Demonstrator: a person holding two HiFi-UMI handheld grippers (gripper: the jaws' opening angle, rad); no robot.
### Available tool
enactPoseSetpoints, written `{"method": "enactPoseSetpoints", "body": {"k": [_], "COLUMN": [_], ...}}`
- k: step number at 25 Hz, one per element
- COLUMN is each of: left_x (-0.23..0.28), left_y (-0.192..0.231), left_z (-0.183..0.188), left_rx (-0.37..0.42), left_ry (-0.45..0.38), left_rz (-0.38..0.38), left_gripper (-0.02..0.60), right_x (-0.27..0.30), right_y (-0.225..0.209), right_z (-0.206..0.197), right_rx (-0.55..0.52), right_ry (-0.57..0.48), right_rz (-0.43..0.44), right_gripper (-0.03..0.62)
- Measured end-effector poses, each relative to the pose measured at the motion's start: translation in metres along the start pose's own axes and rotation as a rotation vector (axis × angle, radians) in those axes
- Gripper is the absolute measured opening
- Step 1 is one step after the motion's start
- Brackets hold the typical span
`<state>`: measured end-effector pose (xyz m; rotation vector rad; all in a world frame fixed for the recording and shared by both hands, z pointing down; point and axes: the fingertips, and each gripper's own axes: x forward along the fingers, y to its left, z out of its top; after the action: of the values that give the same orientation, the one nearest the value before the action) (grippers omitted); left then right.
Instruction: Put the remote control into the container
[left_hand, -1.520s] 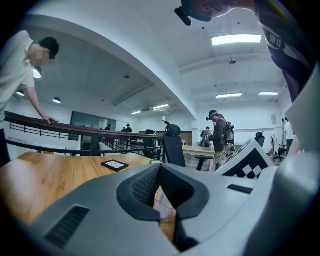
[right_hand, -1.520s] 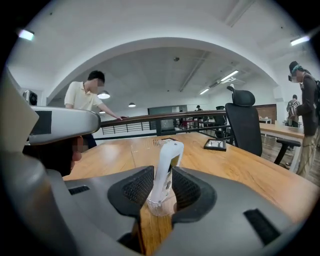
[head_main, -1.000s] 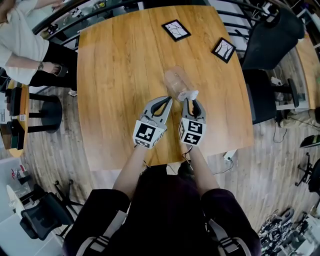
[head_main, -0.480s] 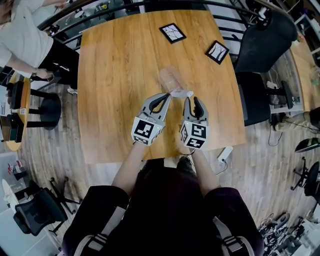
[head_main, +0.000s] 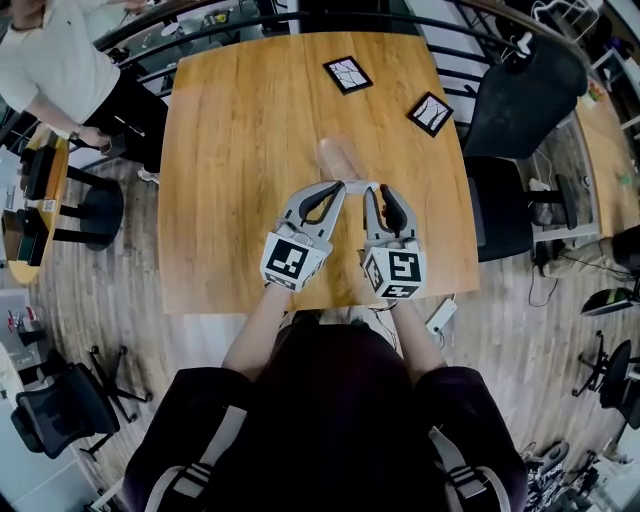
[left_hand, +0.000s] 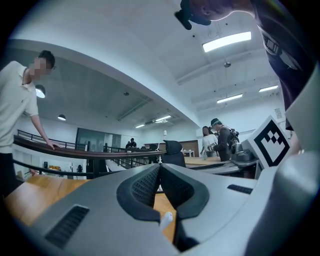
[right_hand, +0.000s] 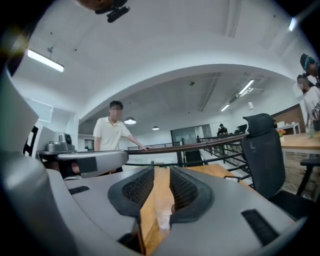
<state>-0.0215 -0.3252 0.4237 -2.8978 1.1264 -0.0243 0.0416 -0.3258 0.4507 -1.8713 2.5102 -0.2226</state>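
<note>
At the middle of the worktop, just past both sets of jaws toward 12 o'clock, a clear container lies on its side. A slim white piece sits at its near end, between the two tips. It may be the remote control or the container's cap; it is too small to tell which.

The left gripper is closed, its pads meeting at the tips with nothing seen between them. A small white end shows through the hollow below the tips. The right gripper has its jaws a little apart, and a pale clear shape shows low in the gap. It looks to lie beyond the jaws and not be pinched, though that is a judgement.

To do the step well, one gripper should probably steady the container near its mouth so it cannot roll. The other should take the remote across its narrow sides and feed it in lengthwise, letting go only once it is well inside.

No words or brand can be read. The cubes carry black-and-white square markers. Two black-framed cards at 12 o'clock and 1 o'clock show only white line patterns.
</note>
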Motion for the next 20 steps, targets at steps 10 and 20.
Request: {"method": "enactPoseSetpoints", "body": {"k": [10,20], "left_x": [-0.012,-0.009], "left_y": [-0.01,-0.012], "left_z": [0.037,0.038], "left_rx": [0.046,0.05], "left_ry": [-0.092,-0.091], "left_rz": [-0.007,0.006], "left_gripper": [0.012,0.012], "right_x": [-0.026,-0.027], "right_y": [0.026,0.031], "right_z": [0.057,0.056], "right_rx": [-0.125,-0.126], "right_ry": [-0.159,-0.171], "right_rz": [0.135,0.169], "right_gripper": [0.018,0.018]}}
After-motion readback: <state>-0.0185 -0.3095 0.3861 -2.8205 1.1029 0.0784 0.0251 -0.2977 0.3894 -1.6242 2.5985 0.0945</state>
